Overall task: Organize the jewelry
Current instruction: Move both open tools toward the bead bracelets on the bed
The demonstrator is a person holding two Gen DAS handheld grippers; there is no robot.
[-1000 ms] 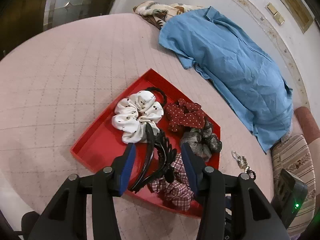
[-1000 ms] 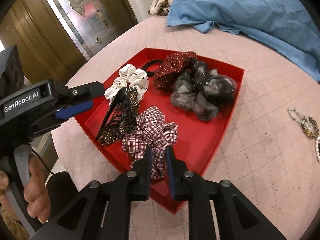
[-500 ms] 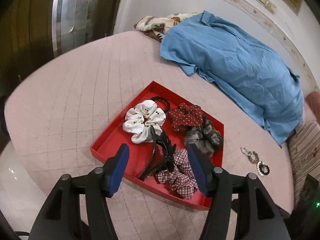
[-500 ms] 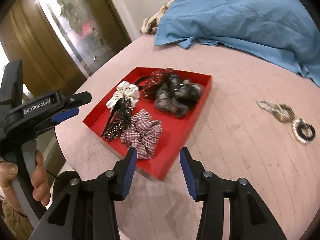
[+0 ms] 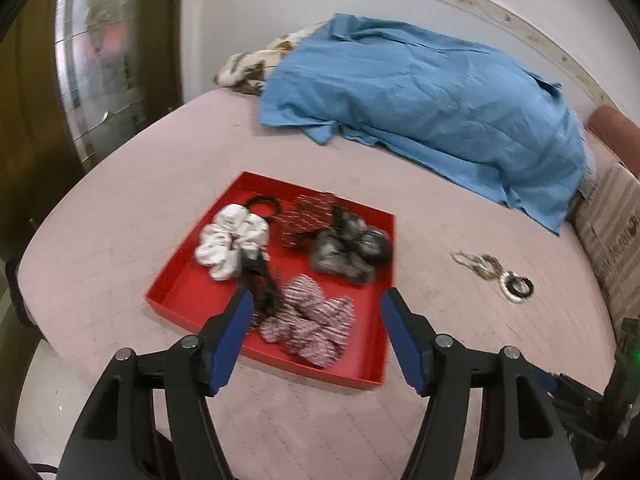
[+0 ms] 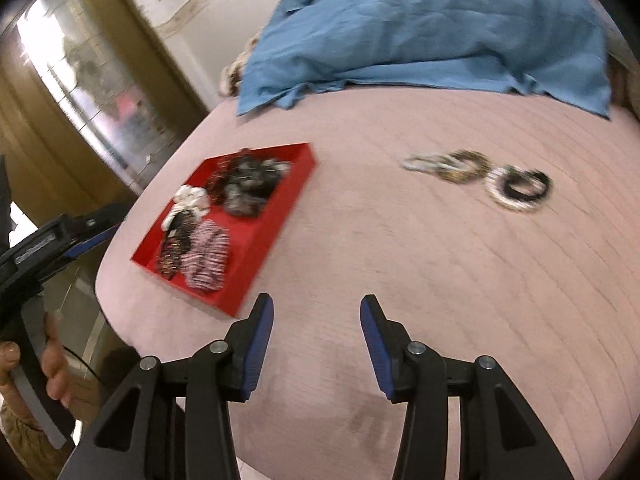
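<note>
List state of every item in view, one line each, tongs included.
left tongs: open, empty, jaws just widened
right tongs: open, empty, above bare table
red tray: on table, holds hair accessories
plaid scrunchie: in tray, near edge
black hair claw: in tray, beside white scrunchie
grey scrunchie: in tray
bracelets: loose on table, outside tray
blue shirt: crumpled at far side

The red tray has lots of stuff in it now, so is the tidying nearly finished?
Partly. The red tray already holds the scrunchies and a hair claw. Nothing is in hand: the left gripper and the right gripper are both open and empty, and their jaws have just been opening. Left to do: the bracelets lie on the table, outside the tray.
</note>
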